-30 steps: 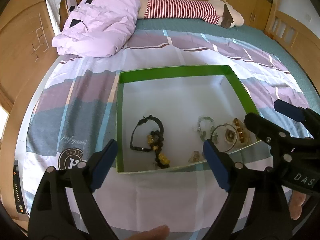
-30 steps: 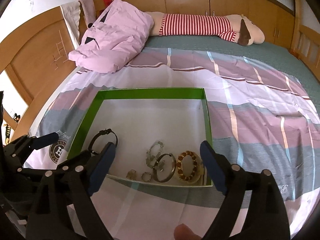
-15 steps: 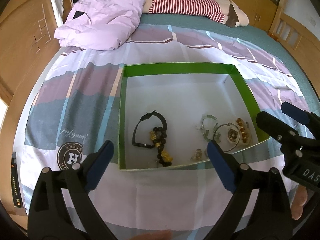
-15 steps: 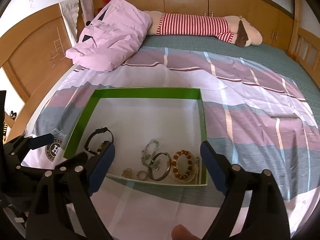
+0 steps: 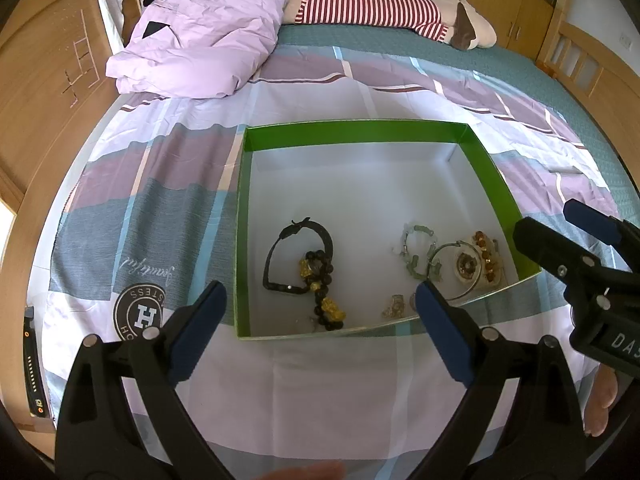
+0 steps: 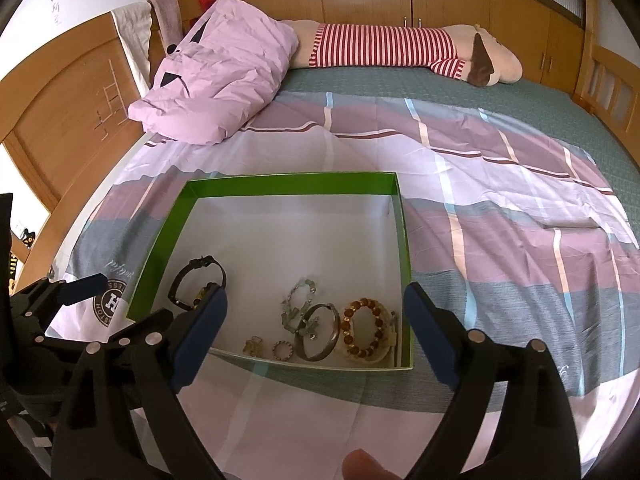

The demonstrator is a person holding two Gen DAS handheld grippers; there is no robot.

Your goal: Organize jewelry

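Now both tools, left (image 5: 318, 316) & right (image 6: 316, 334), wide open, empty.

Beyond the fingertips, a crumpled lilac duvet (image 5: 200, 36) lies at the far left of the bed, and a long plush toy in a red-and-white striped shirt (image 6: 404, 46) stretches along the far edge. A plaid bedsheet (image 6: 500, 216) spreads beneath the fingers, bearing a round "H" emblem (image 5: 139, 314) just left of the left finger.
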